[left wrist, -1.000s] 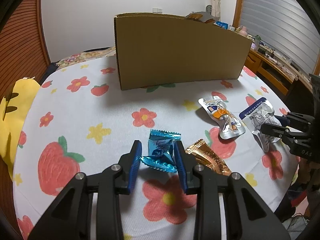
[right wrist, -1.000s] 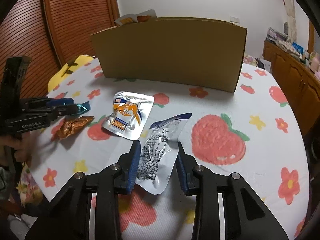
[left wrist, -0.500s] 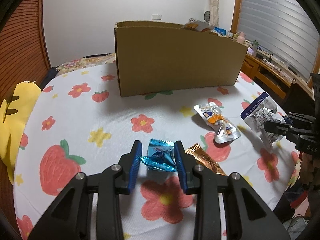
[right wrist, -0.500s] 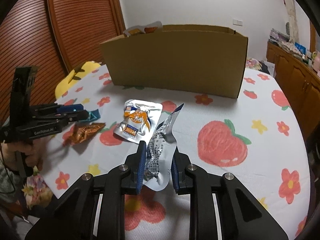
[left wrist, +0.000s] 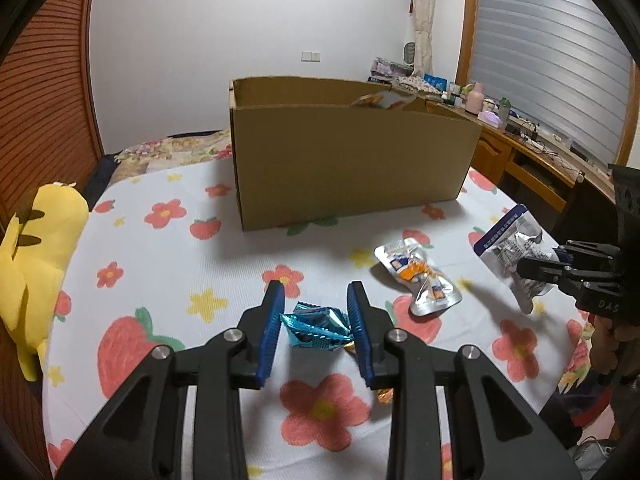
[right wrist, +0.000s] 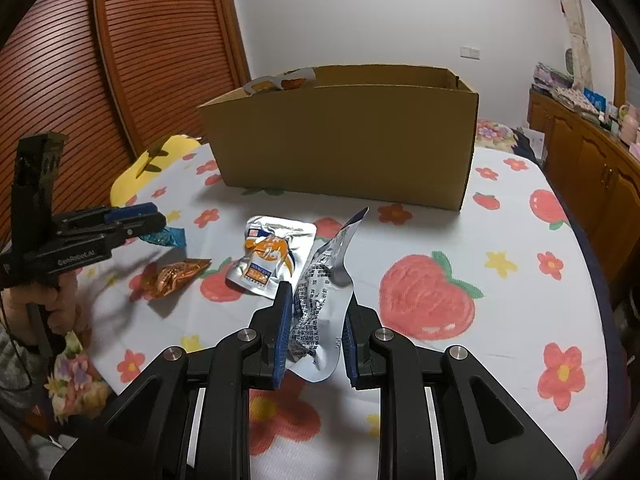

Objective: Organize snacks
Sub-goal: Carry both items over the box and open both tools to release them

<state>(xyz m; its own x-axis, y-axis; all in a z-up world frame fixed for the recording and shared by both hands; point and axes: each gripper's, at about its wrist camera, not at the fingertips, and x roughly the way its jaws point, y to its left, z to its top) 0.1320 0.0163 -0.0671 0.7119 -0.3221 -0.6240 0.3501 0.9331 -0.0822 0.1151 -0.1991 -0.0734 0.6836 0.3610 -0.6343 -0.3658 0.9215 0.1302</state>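
The left hand-held gripper (left wrist: pixel 316 322) is pinching a crinkled blue foil candy wrapper (left wrist: pixel 316 328) between its blue ribbed pads, clear of the worktop (left wrist: pixel 168 264) with its strawberry-and-flower printed cloth. The right hand-held gripper (right wrist: pixel 316 334) is pressed together on a silver foil pouch with a dark blue top edge and black print (right wrist: pixel 322 292); the pouch stands up, creased, with its lower corner sagging below the pads. A silver pouch with an orange and blue label (right wrist: pixel 268 258) and a small orange-brown foil wrapper (right wrist: pixel 176 276) lie on the cloth between the two grippers, not yet collected. The open brown cardboard box (left wrist: pixel 352 164) stands well behind them, with some packets already poking above its rim. Both held snacks look bound for that box, and the risks lie in the carry. The blue wrapper is light, slick and gripped only across its puffed middle, so it may slip out or twist if the gripper is tilted sharply. The silver pouch is gripped near one end, so its free top may flop, catch the box's front wall and drag the pouch loose. With both grippers heading for the same opening, they may also collide above it.
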